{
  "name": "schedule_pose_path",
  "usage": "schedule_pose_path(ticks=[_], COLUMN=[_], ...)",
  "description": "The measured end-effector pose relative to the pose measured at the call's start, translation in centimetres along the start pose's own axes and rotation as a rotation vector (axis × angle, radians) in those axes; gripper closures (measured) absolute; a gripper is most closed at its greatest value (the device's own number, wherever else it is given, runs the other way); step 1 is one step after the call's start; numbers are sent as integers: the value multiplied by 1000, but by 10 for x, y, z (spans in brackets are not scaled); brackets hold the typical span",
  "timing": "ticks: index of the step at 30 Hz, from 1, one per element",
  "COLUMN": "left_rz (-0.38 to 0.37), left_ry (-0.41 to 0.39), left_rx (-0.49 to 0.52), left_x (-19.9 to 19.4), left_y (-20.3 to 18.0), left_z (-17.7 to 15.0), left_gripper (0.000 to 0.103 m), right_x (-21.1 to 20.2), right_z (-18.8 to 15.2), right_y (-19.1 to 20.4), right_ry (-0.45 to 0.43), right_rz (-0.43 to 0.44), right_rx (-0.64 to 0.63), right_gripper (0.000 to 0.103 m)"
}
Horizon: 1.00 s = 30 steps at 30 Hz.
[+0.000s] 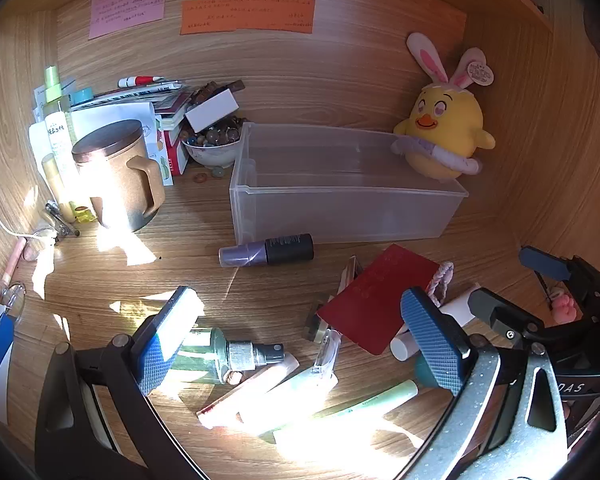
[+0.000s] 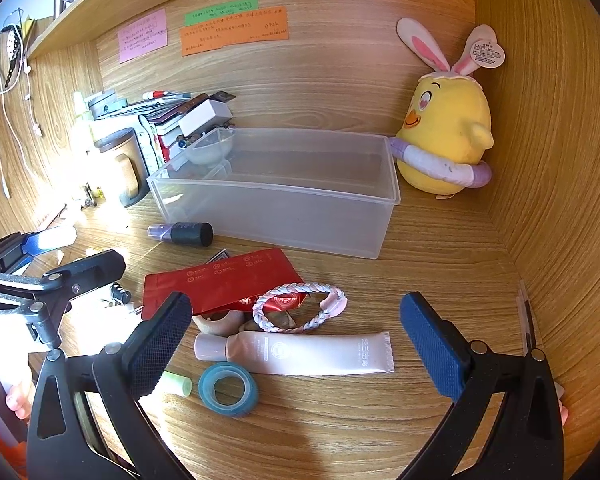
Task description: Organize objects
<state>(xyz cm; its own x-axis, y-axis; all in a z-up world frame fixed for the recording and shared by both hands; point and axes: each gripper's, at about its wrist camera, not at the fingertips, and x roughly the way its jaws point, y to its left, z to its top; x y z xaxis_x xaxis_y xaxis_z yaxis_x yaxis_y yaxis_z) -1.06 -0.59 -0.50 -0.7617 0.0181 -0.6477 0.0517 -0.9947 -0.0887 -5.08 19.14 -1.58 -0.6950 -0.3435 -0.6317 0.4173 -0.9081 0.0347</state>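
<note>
Wooden desk (image 2: pixel 380 420), clear bin (image 2: pixel 276 196) at back: both grippers (image 1: pixel 300 332) (image 2: pixel 296 344) spread, empty; R should straddle tube (image 2: pixel 300 354) fwd of bin, squeeze mid-body

Translucent plastic bin (image 2: pixel 284 200), wood-grain desk (image 2: pixel 380 400)

Left wrist view: low over desk, left side of scene, facing far wall, close above clutter near its own fingers. Right wrist view: low, right side, same heading, close over pink tube (image 2: pixel 300 352). Both share clear bin (image 1: pixel 340 200), yellow plush (image 1: pixel 444 136), red packet (image 1: pixel 376 296), sticky notes (image 1: pixel 247 15); each sees other gripper at edge.
</note>
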Motion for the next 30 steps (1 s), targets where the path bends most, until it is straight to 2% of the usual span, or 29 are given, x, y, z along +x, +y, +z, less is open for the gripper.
schedule_pose_path(ticks=[30], left_rz=[-9], left_ry=[13], left_rx=[-5], left_x=[-2], left_y=[2], left_z=[-1], left_gripper=[0], right_x=[3], right_z=[-1], right_y=[4], right_ry=[18], right_rz=[6], right_rx=[2], right_gripper=[0])
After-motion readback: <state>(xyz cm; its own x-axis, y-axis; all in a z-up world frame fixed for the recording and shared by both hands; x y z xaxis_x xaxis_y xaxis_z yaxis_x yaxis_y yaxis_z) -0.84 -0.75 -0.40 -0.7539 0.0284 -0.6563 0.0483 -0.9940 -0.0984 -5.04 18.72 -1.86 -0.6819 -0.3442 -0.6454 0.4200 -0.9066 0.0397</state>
